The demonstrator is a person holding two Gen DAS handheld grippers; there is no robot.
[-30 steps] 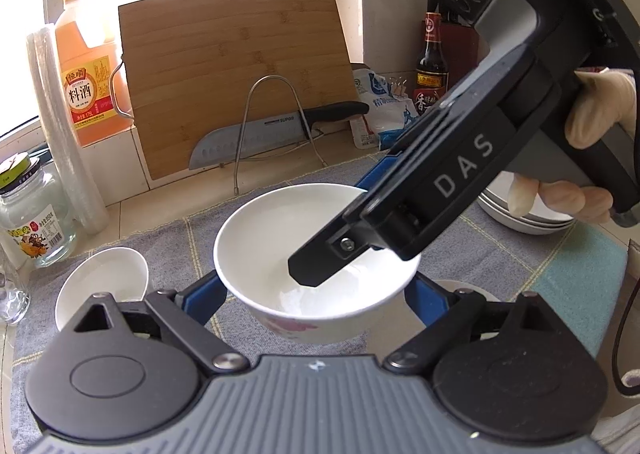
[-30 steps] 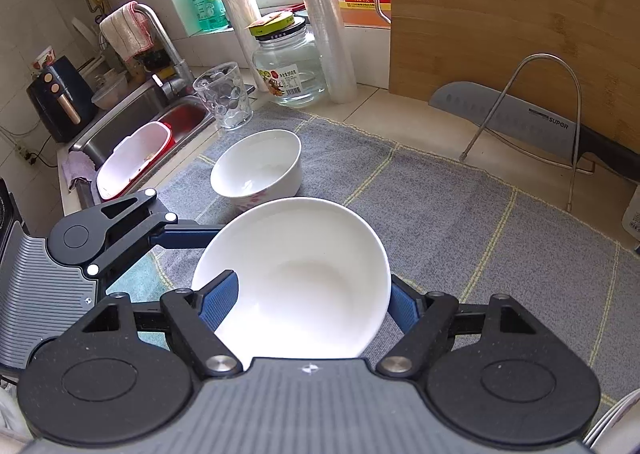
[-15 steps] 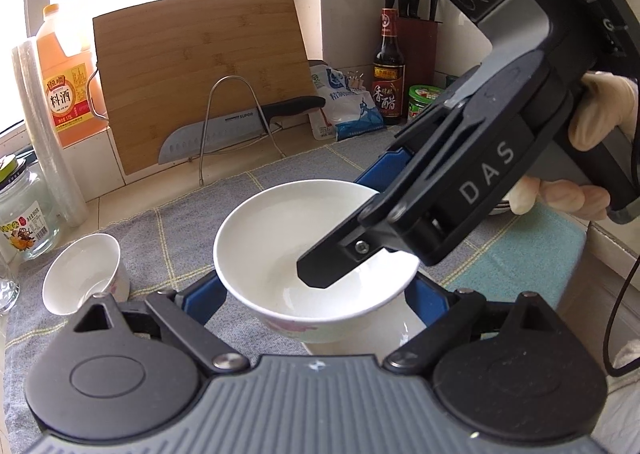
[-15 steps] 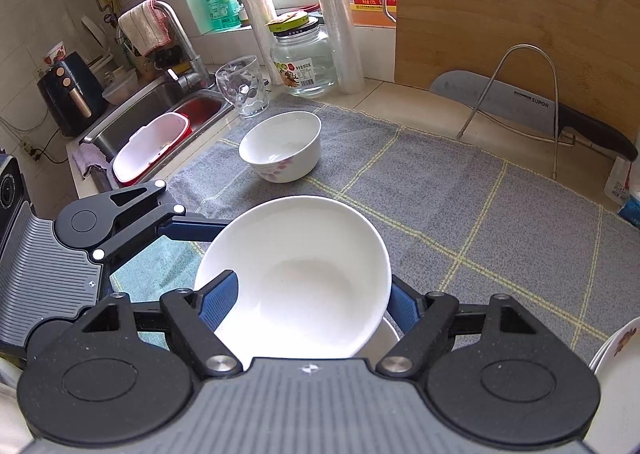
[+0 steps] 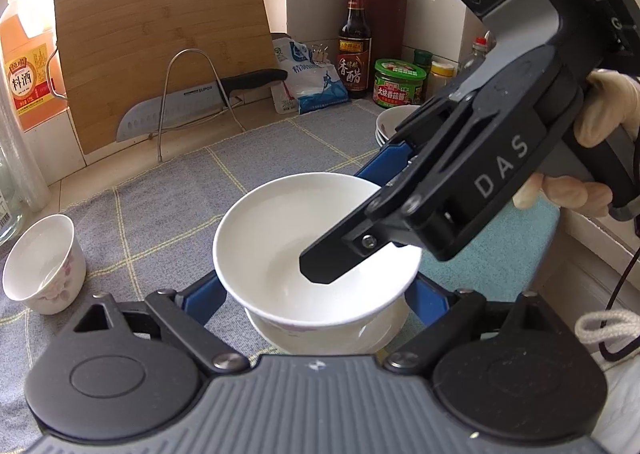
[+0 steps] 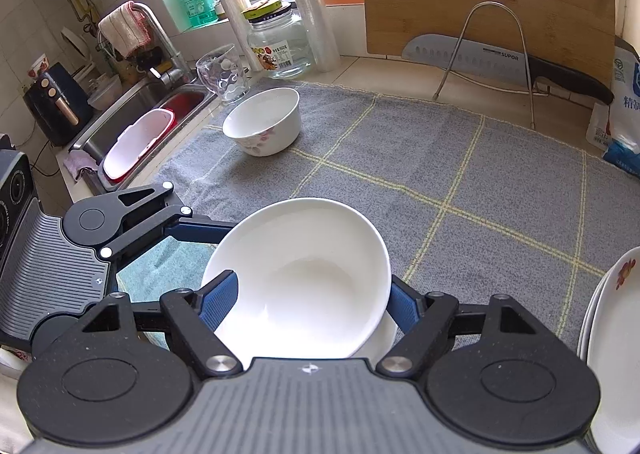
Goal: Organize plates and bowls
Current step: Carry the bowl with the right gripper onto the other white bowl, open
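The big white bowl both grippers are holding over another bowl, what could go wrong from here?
1. Two grippers, left and right, share the bowl; uneven release might tip it.
2. It hangs over the lower bowl; a drop may chip both.
3. The plates sit close to the right gripper; a swing might knock them.

The nearest bowl (image 6: 304, 278) is plain white inside. The farther bowl (image 6: 262, 121) is white with pink flowers on its side. The mat (image 6: 420, 189) is grey with yellow grid lines. The plates (image 6: 612, 334) are white with a red-orange flower. Each tool's fingers (image 6: 218, 302) are blue-padded.
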